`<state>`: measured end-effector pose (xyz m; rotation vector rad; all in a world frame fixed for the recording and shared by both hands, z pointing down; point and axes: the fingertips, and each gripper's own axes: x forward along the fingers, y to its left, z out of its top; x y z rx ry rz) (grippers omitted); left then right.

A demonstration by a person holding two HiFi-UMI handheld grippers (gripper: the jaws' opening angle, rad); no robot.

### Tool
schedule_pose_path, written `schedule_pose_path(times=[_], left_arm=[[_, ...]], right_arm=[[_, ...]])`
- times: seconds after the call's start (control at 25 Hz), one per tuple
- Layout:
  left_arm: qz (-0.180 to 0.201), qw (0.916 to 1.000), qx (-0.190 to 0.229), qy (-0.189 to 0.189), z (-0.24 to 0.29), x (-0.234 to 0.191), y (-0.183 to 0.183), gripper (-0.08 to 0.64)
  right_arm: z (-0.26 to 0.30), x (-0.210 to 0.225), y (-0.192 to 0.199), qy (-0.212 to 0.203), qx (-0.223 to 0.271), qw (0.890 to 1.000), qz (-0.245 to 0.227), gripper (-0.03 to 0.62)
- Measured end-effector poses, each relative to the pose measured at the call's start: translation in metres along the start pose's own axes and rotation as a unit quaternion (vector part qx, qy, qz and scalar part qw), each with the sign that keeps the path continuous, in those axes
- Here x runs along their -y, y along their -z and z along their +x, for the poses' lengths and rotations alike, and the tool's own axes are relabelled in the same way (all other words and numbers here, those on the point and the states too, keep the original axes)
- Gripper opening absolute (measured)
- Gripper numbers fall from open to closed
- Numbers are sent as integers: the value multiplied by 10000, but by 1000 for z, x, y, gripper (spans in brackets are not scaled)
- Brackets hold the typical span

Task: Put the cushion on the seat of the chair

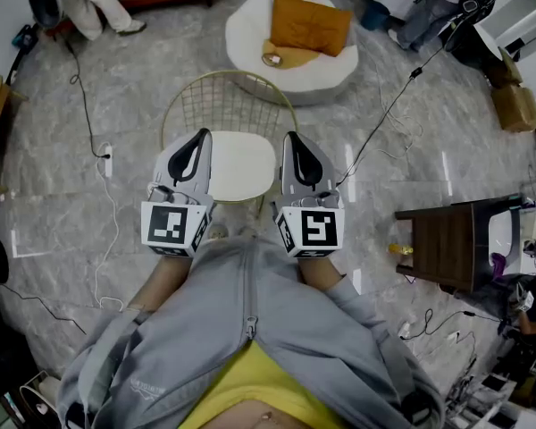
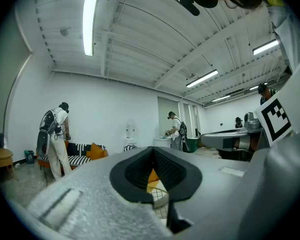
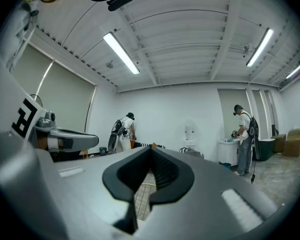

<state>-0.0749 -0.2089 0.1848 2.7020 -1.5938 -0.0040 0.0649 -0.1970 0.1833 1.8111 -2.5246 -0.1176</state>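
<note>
Both grippers are clamped fully shut with nothing in them: the left gripper [image 1: 200,138] and right gripper [image 1: 291,138] sit side by side, jaw tips pressed together, above the round white seat [image 1: 241,164] of the gold wire-back chair [image 1: 230,105]. The square orange fabric cushion [image 1: 310,23] isn't on that seat yet. It's propped up on the round white fluffy lounge seat [image 1: 248,41] just beyond the chair, well apart from both grippers.
</note>
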Motion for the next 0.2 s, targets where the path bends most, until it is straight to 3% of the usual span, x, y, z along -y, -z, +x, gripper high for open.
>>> schedule_pose_path(times=[0.2], left_arm=[[-4,10000,4,-35,-2,10,4,6]], right_arm=[[-8,6,4,-50,4,10000,-22,-2]])
